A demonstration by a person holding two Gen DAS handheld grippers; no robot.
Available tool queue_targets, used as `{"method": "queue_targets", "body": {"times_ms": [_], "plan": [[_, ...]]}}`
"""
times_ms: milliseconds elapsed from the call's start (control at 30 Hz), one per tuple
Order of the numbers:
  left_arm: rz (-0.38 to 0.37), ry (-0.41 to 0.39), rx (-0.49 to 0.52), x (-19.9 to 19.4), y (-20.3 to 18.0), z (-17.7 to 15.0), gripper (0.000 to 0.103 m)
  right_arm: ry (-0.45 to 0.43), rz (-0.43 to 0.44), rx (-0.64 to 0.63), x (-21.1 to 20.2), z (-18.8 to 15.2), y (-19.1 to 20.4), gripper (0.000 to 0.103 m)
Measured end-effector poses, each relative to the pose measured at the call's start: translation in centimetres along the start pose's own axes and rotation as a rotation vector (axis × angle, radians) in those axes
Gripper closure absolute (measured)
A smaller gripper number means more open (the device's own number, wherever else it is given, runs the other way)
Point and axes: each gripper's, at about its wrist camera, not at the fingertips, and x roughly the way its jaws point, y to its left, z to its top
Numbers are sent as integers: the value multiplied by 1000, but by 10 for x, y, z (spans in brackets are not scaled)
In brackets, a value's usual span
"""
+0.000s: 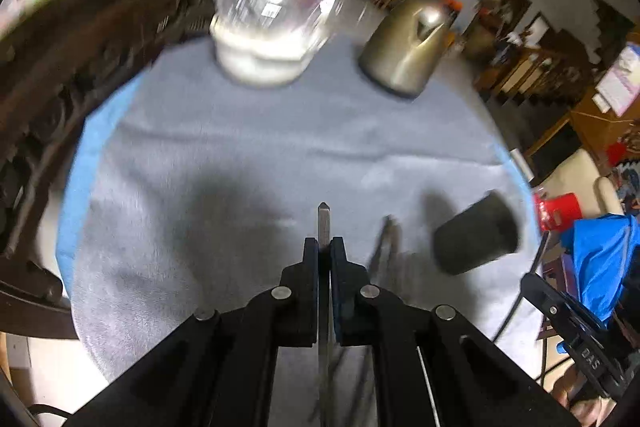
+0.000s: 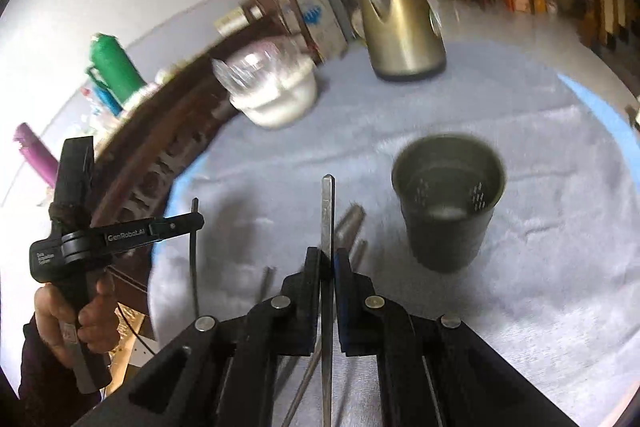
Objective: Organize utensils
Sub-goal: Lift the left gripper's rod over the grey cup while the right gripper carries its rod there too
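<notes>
My left gripper [image 1: 324,247] is shut on a flat metal utensil handle [image 1: 323,221] and holds it above the grey cloth. My right gripper [image 2: 328,255] is shut on another flat metal utensil handle [image 2: 328,211]. A dark perforated utensil cup [image 2: 448,203] stands upright just right of the right gripper; in the left wrist view the cup [image 1: 476,237] is to the right. Loose utensils [image 2: 348,227] lie on the cloth under the right gripper. The left gripper [image 2: 188,223] also shows at the left in the right wrist view, holding a thin utensil.
A metal kettle [image 2: 404,31] and a white blender base with clear jar [image 2: 276,91] stand at the far side of the table. A dark carved wooden rail [image 1: 100,39] borders the cloth [image 1: 240,147] on the left. A red cup [image 1: 558,209] sits off the table's right.
</notes>
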Motion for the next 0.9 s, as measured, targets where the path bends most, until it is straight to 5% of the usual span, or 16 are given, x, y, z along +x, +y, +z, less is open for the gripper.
{"method": "queue_targets", "body": {"times_ms": [400,900], "plan": [[-66,-212,79,-81,-60,-4,97,-240,24,-72,-89,15,-3,96],[-104,-444,133,-108,-143,61,97,-455,-43,-11,-145,85,-28,97]]}}
